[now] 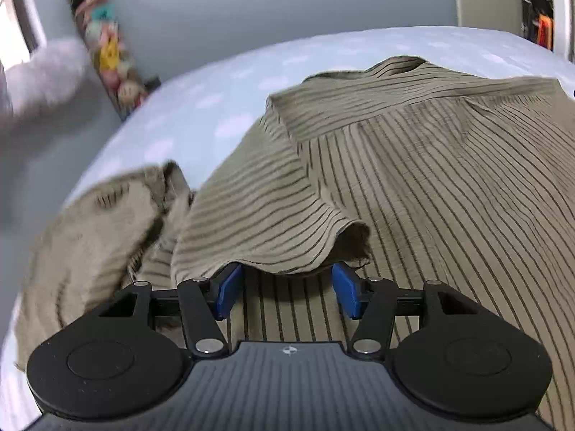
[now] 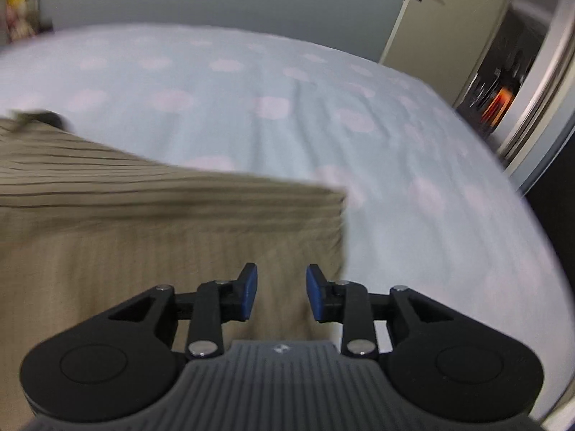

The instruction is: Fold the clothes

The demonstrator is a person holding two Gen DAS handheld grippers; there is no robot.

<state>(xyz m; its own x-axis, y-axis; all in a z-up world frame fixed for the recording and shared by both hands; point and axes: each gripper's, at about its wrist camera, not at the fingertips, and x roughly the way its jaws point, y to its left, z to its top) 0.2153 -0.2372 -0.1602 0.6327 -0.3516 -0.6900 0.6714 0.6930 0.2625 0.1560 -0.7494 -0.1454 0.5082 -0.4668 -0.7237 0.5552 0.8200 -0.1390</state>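
A striped olive shirt (image 1: 413,165) lies spread over a bed (image 1: 201,107) covered in a pale blue sheet with white blotches, one side already turned in over the body so that a loose flap (image 1: 273,222) humps up in a wavy fold near its lower edge. The left gripper (image 1: 287,289) sits low over the cloth with its blue pads (image 1: 230,287) spread wide; the flap's edge drapes across their tips, but neither pad presses on it, so the fabric seems to be resting there rather than held, as it would just after a fold is laid down. A crumpled sleeve (image 1: 107,222), blurred, trails off to the left toward the bed's edge. Seen from the right wrist, the shirt's other side ends in a straight edge and square corner (image 2: 337,197) on the sheet, and the right gripper (image 2: 281,292) hangs just above the cloth near that corner, its jaws parted with nothing between them, apparently placed for a pinch on that side. Beyond the bed stand a grey wall, a hanging row of soft toys (image 1: 104,43) at left and an open door (image 2: 449,14) at right. The fold looks partly done.
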